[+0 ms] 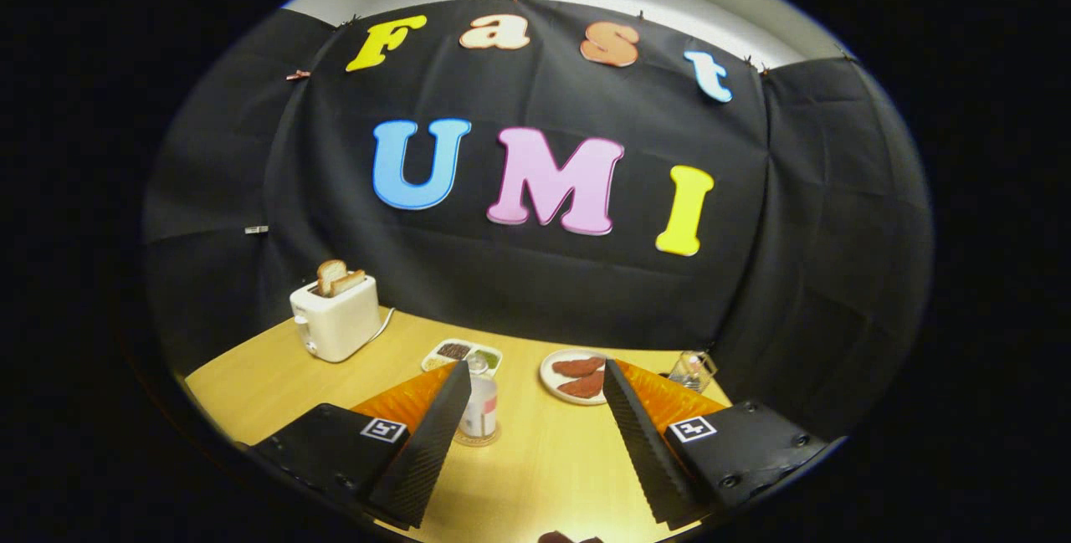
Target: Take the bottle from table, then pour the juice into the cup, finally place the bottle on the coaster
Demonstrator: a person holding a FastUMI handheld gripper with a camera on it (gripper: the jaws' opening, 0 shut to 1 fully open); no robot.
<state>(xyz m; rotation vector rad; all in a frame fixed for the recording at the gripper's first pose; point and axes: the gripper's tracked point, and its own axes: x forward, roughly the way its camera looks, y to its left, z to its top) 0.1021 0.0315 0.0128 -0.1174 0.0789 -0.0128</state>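
Note:
A small clear bottle (pixel 479 402) with a pale cap and a white label stands upright on a round coaster (pixel 477 439) on the wooden table (pixel 268 376). It is close beside my left finger (pixel 435 434), a little beyond it, and not touching as far as I can see. My gripper (pixel 535 367) is open wide, with nothing held between the fingers. A clear glass cup (pixel 693 371) stands beyond the right finger (pixel 640 434), near the black cloth wall.
A white toaster (pixel 335 324) with two slices of bread stands at the far left. A white compartment tray (pixel 462 353) lies behind the bottle. A white plate (pixel 548 371) with reddish pieces lies ahead between the fingers. A dark red thing (pixel 569 537) peeks in nearest me.

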